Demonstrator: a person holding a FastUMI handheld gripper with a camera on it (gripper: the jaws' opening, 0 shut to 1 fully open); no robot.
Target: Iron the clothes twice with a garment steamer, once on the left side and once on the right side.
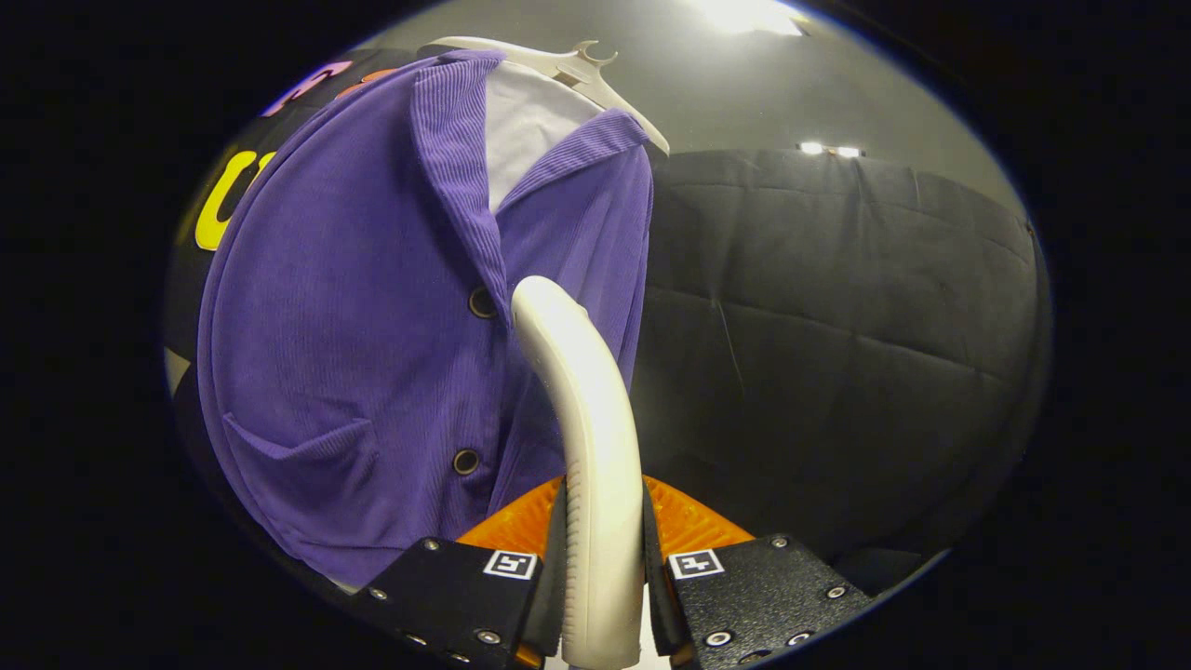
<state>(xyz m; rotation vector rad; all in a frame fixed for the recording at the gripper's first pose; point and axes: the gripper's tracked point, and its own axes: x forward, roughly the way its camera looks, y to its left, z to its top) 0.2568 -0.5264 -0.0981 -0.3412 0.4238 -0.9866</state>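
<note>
Your gripper (603, 558) pinches the steamer (586, 447) handle. Its tip touches the purple shirt (372, 326) at mid-frame, near the buttons. The shirt hangs up and left of the fingers.

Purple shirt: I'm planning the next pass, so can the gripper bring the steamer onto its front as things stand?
Probably yes. The gripper is shut on the steamer, whose head already sits at the purple shirt near its buttons, with nothing between them.

No legible words, brands or numbers, two small square black-and-white coded marker tags (510, 564) on the tongs (603, 558), pattern only, not readable text
</note>
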